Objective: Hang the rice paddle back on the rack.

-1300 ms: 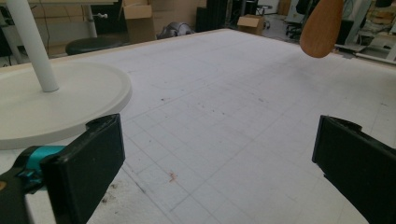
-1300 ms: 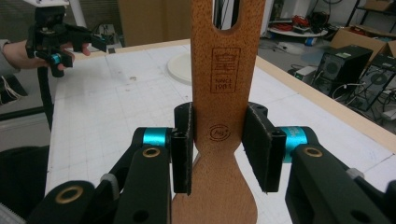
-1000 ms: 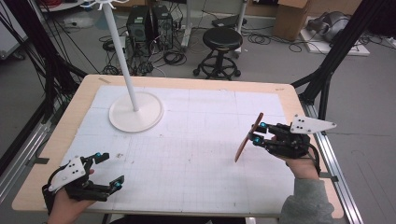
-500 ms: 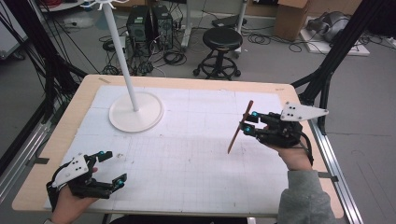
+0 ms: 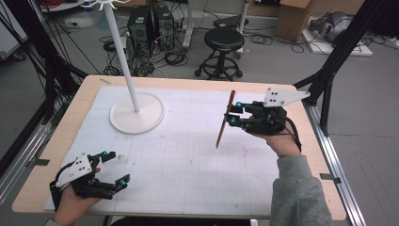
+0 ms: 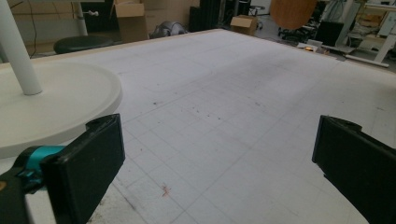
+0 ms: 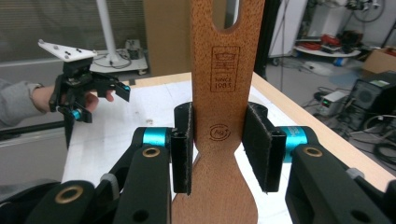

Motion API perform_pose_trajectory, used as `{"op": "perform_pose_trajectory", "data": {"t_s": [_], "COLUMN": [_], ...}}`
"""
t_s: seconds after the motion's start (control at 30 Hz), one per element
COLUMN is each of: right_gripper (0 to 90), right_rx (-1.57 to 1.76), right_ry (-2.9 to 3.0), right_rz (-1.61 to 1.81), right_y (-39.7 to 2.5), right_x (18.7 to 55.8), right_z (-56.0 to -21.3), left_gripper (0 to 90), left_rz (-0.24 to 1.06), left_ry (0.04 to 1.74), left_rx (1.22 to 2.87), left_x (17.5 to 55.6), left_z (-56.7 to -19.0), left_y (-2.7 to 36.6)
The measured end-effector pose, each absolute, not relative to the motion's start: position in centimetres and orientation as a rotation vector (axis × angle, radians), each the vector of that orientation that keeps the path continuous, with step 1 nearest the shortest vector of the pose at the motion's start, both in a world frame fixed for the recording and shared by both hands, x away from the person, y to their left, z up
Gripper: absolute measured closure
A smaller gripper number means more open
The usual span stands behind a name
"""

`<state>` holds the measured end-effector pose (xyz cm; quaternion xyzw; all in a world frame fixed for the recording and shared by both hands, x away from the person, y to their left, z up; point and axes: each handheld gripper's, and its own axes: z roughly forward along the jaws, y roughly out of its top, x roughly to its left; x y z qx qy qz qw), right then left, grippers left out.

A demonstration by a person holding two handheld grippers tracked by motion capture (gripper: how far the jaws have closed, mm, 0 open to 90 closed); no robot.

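Since a second ago: wooden spatula [image 5: 225, 120] lifted off the mat and swung upright, clamped at the handle in the right gripper [image 5: 234, 114], right of the white stand [image 5: 136, 113]. Probably heading there to hang. Left gripper [image 5: 114, 168] resting near-left, jaws wide, empty.

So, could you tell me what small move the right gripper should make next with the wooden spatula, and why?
Probably carry it a little further toward the white stand. The right gripper is shut on the wooden spatula, held clear above the table, and its handle has a slot that may suit hanging there. The left gripper rests open and apart, so nothing blocks the path.
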<state>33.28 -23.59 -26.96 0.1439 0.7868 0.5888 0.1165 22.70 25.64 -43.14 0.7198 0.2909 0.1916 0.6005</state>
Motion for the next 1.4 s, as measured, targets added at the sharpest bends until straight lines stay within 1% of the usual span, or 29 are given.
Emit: {"op": "perform_pose_trajectory", "data": {"t_s": [0.23, 0.4, 0.63, 0.97, 1.4], "right_gripper": [64.3, 64.3, 64.3, 64.3, 64.3], "right_rx": [0.429, 0.369, 0.357, 0.345, 0.299], "right_ry": [2.326, 2.364, 2.360, 2.359, 2.389], "right_rz": [1.756, 1.806, 1.796, 1.806, 1.790], "right_y": [-22.6, -21.9, -20.6, -17.5, -12.5], "right_x": [34.8, 35.7, 37.2, 40.0, 43.1], "right_z": [-26.5, -26.0, -24.6, -21.8, -19.9], "left_gripper": [3.0, 2.9, 3.0, 3.0, 3.0], "left_rz": [0.444, 0.446, 0.442, 0.456, 0.472], "left_ry": [0.692, 0.707, 0.717, 0.755, 0.791], "left_rx": [1.665, 1.661, 1.640, 1.622, 1.600], "left_x": [22.6, 22.6, 22.6, 21.8, 20.1], "left_z": [-43.2, -43.3, -43.3, -43.4, -43.5], "left_y": [25.7, 25.8, 26.3, 27.1, 28.7]}}
